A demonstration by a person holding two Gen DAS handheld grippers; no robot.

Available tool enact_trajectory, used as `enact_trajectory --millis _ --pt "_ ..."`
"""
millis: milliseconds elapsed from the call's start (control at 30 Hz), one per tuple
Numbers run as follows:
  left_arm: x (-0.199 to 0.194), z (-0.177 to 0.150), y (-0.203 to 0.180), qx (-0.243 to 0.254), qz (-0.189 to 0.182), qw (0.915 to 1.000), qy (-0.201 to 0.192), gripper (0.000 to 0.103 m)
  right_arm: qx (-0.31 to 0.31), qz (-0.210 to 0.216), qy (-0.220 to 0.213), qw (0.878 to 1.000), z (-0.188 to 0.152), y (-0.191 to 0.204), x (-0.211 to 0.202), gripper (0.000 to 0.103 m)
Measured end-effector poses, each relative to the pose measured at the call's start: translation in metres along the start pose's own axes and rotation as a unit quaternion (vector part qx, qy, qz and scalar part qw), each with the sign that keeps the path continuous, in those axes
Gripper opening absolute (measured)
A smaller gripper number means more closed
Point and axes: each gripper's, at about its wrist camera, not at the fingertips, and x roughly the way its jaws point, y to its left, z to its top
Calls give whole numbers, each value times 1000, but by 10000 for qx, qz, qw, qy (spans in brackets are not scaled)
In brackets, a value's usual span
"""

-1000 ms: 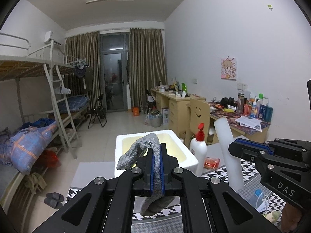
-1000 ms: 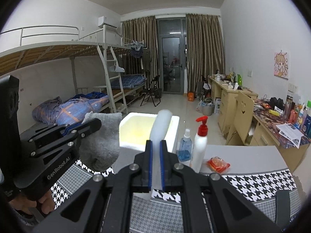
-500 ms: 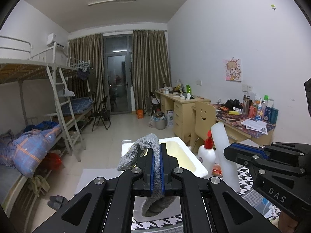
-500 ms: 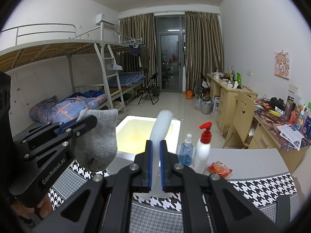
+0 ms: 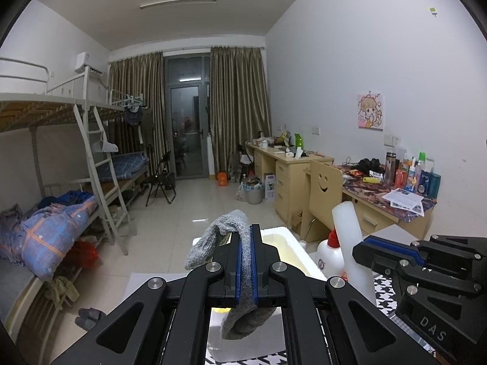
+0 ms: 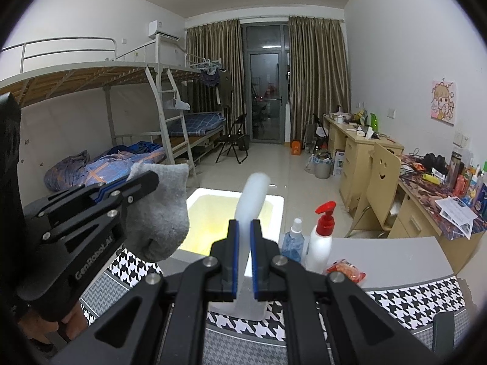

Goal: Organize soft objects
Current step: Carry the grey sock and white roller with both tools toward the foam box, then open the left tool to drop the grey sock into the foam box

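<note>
My left gripper (image 5: pixel 246 261) is shut on a grey sock (image 5: pixel 219 237), which drapes over the pads and hangs below them. In the right wrist view the left gripper (image 6: pixel 121 188) holds the sock (image 6: pixel 161 213) up at the left. My right gripper (image 6: pixel 243 255) is shut on a white foam strip (image 6: pixel 251 203) that stands up between the pads. The strip also shows in the left wrist view (image 5: pixel 350 243), beside the right gripper (image 5: pixel 383 249). A white foam box (image 6: pixel 274 203) with a yellowish inside sits on the table behind both grippers.
A white pump bottle with a red top (image 6: pixel 319 243), a blue spray bottle (image 6: pixel 293 243) and a red snack packet (image 6: pixel 345 270) stand right of the box. A houndstooth cloth (image 6: pixel 411 304) covers the near table. Bunk beds (image 6: pixel 121 158) left, desks (image 6: pixel 359 152) right.
Both grippers have risen and tilted upward with the sock and the foam strip still held. The box and bottles sit lower in both views.
</note>
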Motion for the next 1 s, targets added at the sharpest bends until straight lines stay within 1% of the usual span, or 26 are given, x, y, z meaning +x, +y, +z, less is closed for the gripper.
enact_trajectory --millis 133,467,767,1000 --pt "6 2 1 -58 -16 10000 58 5 4 -23 8 10000 0 1 1 9" --pt "30 6 0 -27 -22 9997 230 5 -4 -120 22 9999 4 -2 4 9" --pt "54 0 0 -112 -73 9984 548 5 24 -217 87 9997 5 -5 8 9" --pt "69 -3 -2 -102 -18 9975 694 5 24 -300 143 9994 5 -8 11 9"
